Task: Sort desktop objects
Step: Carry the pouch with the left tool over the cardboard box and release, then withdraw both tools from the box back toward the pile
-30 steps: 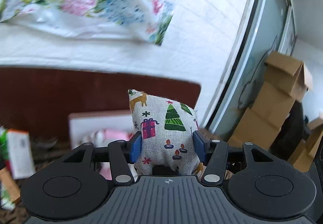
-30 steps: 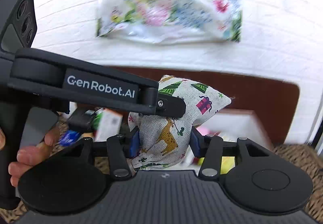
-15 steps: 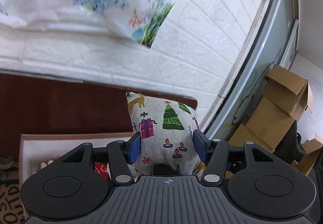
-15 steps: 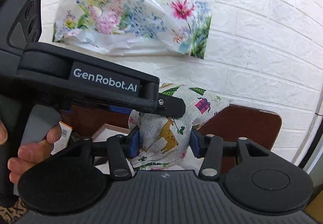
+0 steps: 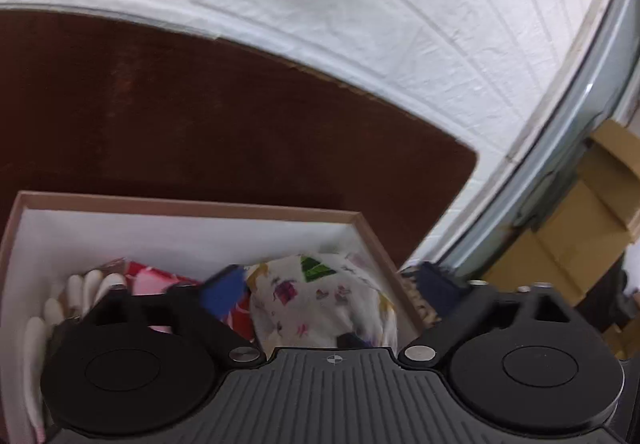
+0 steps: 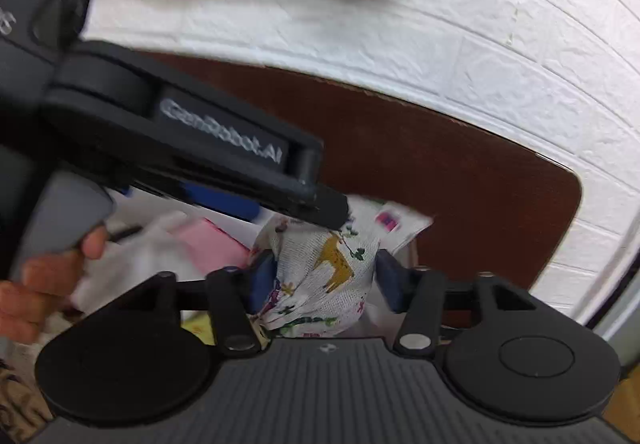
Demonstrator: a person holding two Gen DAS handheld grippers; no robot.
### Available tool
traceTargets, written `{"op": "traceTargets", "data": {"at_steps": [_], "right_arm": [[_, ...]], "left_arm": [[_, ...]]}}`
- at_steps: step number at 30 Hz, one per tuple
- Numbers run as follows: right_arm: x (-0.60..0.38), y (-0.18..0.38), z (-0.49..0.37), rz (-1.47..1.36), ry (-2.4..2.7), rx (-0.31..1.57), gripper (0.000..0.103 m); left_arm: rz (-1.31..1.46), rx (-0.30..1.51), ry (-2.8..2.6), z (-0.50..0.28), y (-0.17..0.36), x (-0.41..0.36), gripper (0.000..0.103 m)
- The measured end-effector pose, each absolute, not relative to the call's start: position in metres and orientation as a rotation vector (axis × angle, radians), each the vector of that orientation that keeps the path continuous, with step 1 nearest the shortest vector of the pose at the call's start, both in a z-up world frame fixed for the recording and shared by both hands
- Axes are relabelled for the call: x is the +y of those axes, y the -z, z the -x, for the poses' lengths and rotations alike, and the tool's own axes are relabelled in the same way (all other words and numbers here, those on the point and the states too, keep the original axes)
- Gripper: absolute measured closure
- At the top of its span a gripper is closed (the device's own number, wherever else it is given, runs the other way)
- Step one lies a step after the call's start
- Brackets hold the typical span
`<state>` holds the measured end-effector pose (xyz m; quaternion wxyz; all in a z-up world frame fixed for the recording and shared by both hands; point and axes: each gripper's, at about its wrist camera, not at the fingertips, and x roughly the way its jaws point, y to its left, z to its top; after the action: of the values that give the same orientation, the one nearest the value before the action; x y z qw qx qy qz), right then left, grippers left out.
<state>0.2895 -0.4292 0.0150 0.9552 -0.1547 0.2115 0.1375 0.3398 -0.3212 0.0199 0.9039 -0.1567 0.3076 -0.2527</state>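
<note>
since half a second earlier, left gripper (image 5: 326,286) had swung down over the box (image 5: 192,206) and its jaws had spread wide; blue pad (image 5: 222,290) now stood well off the cloth. right gripper (image 6: 326,278) stayed clamped on the pouch (image 6: 332,268), pads pressing both sides.

pouch (image 5: 320,300), christmas print, sat low at the box's right inner corner, against the right wall; whether it rested on the bottom could not be told, both views blurred.

step judged: drop-off into the box, handed over to one gripper only. next move likely calls for the right jaws to part and both tools to lift straight up, clear of the rim.

around: red and pink packet (image 5: 150,276) just left of the pouch, pale finger-like thing (image 5: 86,284) further left, both inside the box. brown board (image 5: 200,116) behind, white brick wall (image 5: 360,16) beyond, cardboard cartons (image 5: 592,212) off right.

in the way: left gripper's body crossed over the pouch in the right view; crowded box contents, near right wall could catch a finger on withdrawal.
</note>
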Motion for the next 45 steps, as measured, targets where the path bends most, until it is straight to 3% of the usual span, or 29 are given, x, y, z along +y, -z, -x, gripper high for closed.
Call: {"op": "traceTargets", "data": {"at_steps": [4,6,10,20,29,45], "right_arm": [[-0.425,-0.002,-0.285,0.318,-0.261,0.461,0.019],[-0.420,0.001,-0.280,0.322,-0.253,0.485,0.005],[-0.411,0.001,-0.268,0.327,-0.227,0.504,0.000],[-0.409,-0.033,-0.233,0.209,-0.180,0.494,0.000],[-0.383,-0.057,-0.183,0.123,-0.238,0.468,0.000],[-0.302,-0.052,-0.095,0.085,-0.385,0.478,0.000]], "left_arm": [[0.310,0.672,0.554,-0.336,-0.012,-0.309,0.000],[0.309,0.708,0.569,-0.334,-0.010,-0.306,0.000],[0.271,0.723,0.572,-0.317,-0.011,-0.302,0.000],[0.160,0.598,0.564,-0.246,-0.043,-0.287,0.000],[0.178,0.591,0.455,-0.178,-0.062,-0.246,0.000],[0.127,0.547,0.217,-0.078,-0.060,-0.164,0.000]]}}
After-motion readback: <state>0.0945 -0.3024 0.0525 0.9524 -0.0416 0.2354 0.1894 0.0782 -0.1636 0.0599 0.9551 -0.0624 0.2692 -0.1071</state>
